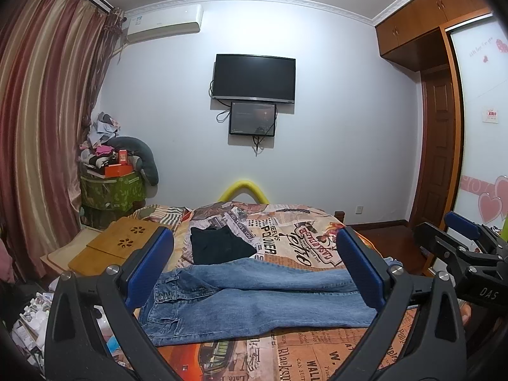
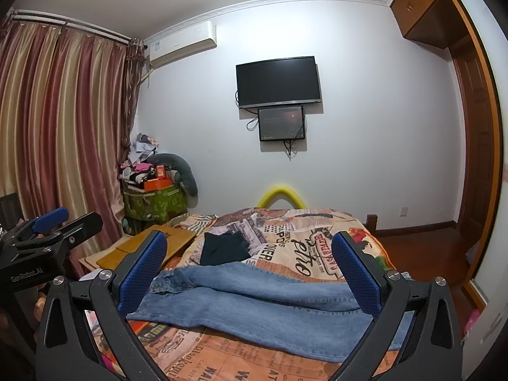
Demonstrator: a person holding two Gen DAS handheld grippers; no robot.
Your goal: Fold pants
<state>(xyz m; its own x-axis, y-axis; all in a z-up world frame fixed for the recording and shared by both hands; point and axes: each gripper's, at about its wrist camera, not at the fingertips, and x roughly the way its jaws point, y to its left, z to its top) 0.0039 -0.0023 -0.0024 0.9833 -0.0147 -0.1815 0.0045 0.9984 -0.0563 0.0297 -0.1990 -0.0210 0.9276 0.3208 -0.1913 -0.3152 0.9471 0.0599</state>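
Note:
Blue jeans (image 1: 254, 298) lie flat across the near part of the bed, waist to the left, legs running right; they also show in the right wrist view (image 2: 270, 301). My left gripper (image 1: 254, 270) is open and empty, held above the jeans, its blue pads wide apart. My right gripper (image 2: 250, 273) is open and empty too, above the jeans. The right gripper shows at the right edge of the left wrist view (image 1: 460, 241). The left gripper shows at the left edge of the right wrist view (image 2: 50, 225).
A folded black garment (image 1: 219, 244) lies on the printed bedspread (image 1: 301, 241) beyond the jeans. A wooden lap tray (image 1: 114, 244) sits at the bed's left. A green bin piled with clothes (image 1: 111, 187) stands by the curtain. A wardrobe (image 1: 444, 127) is on the right.

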